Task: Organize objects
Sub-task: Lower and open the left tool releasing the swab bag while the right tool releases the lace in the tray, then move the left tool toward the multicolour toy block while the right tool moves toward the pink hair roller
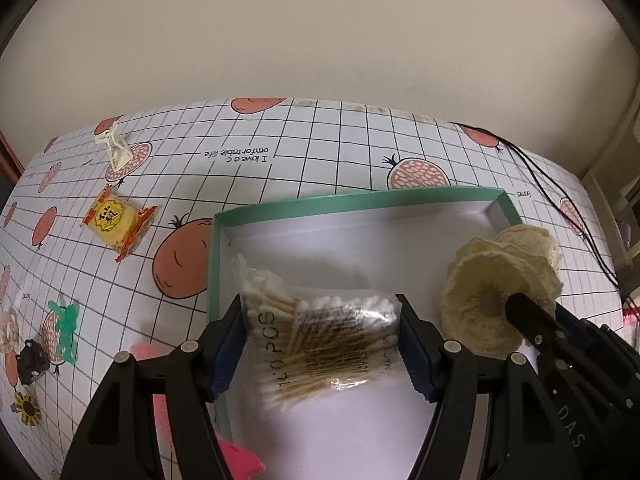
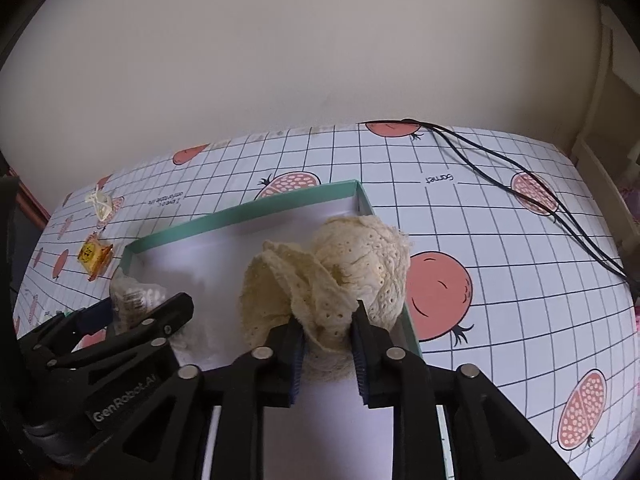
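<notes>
Tongs first: we see the left gripper with fingers spread wide on either side of the cotton swab bag, pads at the bag's edges but not clearly pinching it; bag lies on the white floor of the green-rimmed box, near its left wall. The right gripper has fingers narrowed onto the cream lace scrunchie, held over the box's right side, fabric bulging above the pads. We judge the step as placing: both items are at the box, swabs look delivered, scrunchie not yet let go. Next move calls for lowering the scrunchie to the box floor clear of the rim, then opening. Outward on the checked tablecloth: yellow snack packet, white clip, black cable, more small items at far left waiting.
</notes>
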Action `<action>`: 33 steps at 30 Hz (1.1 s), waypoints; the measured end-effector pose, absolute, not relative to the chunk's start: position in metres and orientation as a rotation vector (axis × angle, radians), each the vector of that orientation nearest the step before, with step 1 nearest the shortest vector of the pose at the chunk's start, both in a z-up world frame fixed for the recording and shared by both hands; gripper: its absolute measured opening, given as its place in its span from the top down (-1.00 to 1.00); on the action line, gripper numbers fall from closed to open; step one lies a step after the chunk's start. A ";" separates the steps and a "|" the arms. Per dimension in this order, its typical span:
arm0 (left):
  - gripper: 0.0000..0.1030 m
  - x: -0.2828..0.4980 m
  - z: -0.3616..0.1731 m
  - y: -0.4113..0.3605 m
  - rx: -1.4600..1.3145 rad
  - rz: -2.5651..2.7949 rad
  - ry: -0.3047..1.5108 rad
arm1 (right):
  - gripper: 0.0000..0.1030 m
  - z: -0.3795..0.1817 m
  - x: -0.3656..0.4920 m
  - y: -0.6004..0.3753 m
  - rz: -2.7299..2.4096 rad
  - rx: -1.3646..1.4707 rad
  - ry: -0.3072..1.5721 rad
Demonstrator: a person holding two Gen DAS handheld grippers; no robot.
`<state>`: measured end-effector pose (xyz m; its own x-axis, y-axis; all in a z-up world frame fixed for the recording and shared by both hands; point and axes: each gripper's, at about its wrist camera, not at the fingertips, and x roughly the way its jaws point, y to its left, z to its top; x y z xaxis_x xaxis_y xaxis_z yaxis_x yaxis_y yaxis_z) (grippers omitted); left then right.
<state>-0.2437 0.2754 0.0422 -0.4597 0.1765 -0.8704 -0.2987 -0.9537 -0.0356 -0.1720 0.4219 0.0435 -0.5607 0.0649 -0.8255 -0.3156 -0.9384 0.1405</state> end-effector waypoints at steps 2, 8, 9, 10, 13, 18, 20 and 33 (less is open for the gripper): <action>-0.37 -0.241 0.047 0.274 -1.440 2.462 0.164 | 0.29 0.047 -0.170 0.420 2.566 -1.337 0.389; -0.60 -0.232 0.065 0.265 -1.410 2.489 0.133 | 0.09 0.065 -0.162 0.414 2.578 -1.313 0.357; -0.61 -0.231 0.068 0.264 -1.400 2.497 0.127 | 0.09 0.068 -0.160 0.412 2.578 -1.310 0.350; -0.61 -0.230 0.071 0.262 -1.392 2.503 0.120 | 0.06 0.070 -0.158 0.411 2.580 -1.308 0.349; -0.65 -0.227 0.078 0.256 -1.390 2.503 0.096 | 0.03 0.076 -0.153 0.408 2.584 -1.304 0.340; -0.85 -0.220 0.085 0.241 -1.376 2.523 0.061 | -0.15 0.084 -0.141 0.406 2.581 -1.288 0.342; -0.86 -0.215 0.087 0.237 -1.373 2.533 0.055 | -0.16 0.085 -0.137 0.404 2.583 -1.287 0.339; -1.00 -0.198 0.090 0.196 -1.375 2.605 0.018 | -1.00 0.085 -0.116 0.382 2.613 -1.296 0.305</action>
<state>-0.1976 0.1958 0.0898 -0.5492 0.1667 -0.8189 -0.1783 -0.9807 -0.0801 -0.1157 0.3825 0.0854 -0.5917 0.0943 -0.8006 -0.2760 -0.9568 0.0913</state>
